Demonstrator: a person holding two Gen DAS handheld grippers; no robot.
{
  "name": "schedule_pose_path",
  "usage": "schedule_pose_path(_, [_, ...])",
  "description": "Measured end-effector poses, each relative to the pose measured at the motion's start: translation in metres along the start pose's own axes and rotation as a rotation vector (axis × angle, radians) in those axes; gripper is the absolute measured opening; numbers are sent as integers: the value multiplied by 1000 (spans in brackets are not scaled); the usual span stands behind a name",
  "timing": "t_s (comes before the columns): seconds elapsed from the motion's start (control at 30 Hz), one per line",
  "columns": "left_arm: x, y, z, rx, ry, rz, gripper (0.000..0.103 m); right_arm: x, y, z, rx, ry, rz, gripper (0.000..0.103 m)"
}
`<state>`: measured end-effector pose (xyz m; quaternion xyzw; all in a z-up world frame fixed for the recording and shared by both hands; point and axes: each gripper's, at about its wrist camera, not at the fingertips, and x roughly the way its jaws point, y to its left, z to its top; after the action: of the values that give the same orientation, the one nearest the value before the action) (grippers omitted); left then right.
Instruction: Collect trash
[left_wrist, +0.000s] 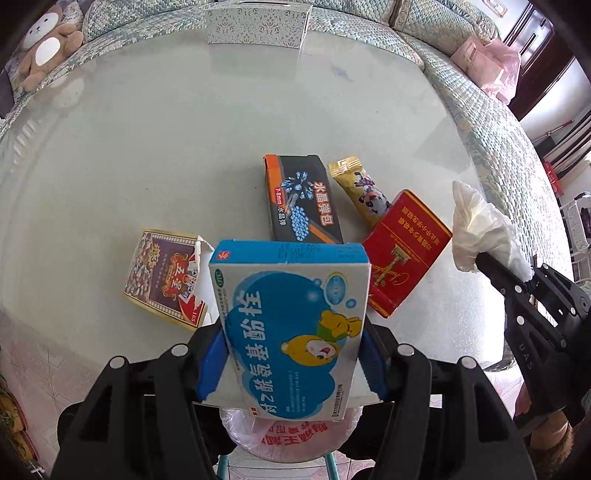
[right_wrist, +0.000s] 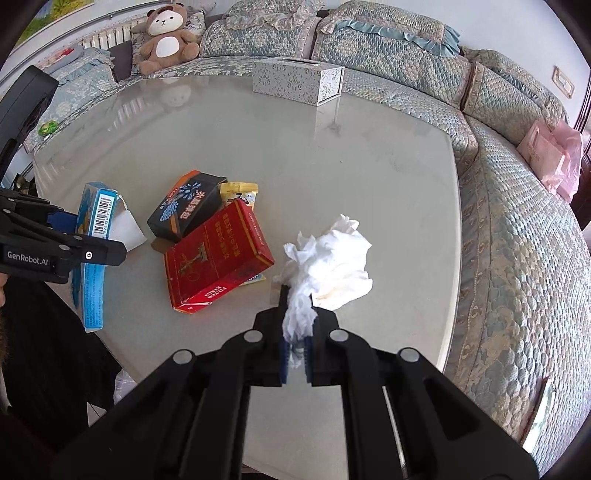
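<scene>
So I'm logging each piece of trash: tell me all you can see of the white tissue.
The white tissue is a crumpled wad of thin soft paper with a faint yellowish stain on its lower side. Its twisted tail is pinched between the pads of the right gripper, and the loose bulk fans out beyond the fingertips above the table.

My left gripper (left_wrist: 291, 354) pinches a blue-and-white medicine box (left_wrist: 291, 328) with a cartoon bear, lifted at lower centre. My right gripper (right_wrist: 295, 332) clamps a crumpled white tissue (right_wrist: 332, 258) mid-frame. A red cigarette pack (right_wrist: 216, 260), black-and-orange box (right_wrist: 186, 212), yellow wrapper (left_wrist: 360, 195) and torn card box (left_wrist: 166, 278) lie clustered on the table.
</scene>
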<state>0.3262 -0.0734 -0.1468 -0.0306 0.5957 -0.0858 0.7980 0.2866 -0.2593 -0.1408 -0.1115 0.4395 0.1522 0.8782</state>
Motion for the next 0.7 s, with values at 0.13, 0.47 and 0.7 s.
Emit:
schedule_pose_path(0.13, [-15,1,8,8,-15,-42,60,-8,4,4,-3,-12,-12,7])
schedule_pose_path(0.47, [-53,-2,17,53,-81,-41,60,-35,10,13,-6,-51,-44,7])
schedule_pose_path(0.7, [-83,3,4,86,-122,-22,60,-65,29,23,-31,-80,-55,7])
